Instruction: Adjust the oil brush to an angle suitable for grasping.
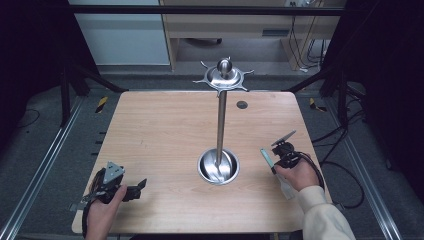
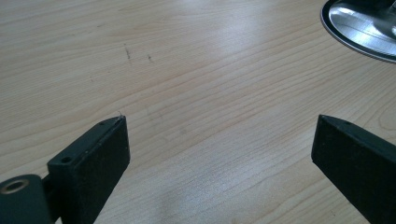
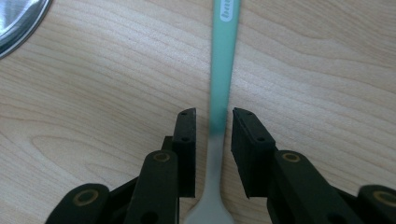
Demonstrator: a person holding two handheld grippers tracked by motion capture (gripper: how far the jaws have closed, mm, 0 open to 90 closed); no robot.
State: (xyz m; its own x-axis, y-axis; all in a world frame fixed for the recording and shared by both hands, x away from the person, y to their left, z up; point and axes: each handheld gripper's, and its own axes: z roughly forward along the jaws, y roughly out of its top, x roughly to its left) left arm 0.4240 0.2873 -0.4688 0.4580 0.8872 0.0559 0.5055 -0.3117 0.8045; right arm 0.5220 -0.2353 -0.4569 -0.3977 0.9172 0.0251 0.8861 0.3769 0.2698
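A person sits at a wooden desk with a tool in each hand. Near the middle of the desk stands a steel utensil stand: a round dish base, a slim upright pole and a spiked crown at the top, whose prongs look meant for hanging utensils.

The right tool rests low on the desk to the right of the stand's base, well apart from it. In the right gripper view its jaws stand narrowly apart with a spoon running between them. The teal handle points away from the tool and the pale neck widens toward the bowl at the bottom edge. A thin gap shows on each side of the handle, so the jaws bracket it and I cannot tell whether they pinch it yet. Straddling the handle near its neck would suit a lift with the long end free, perhaps to hang it on the crown.

The left tool lies at the near left of the desk, jaws wide apart and holding nothing, pointing across bare wood toward the stand's dish; it seems parked out of the way.
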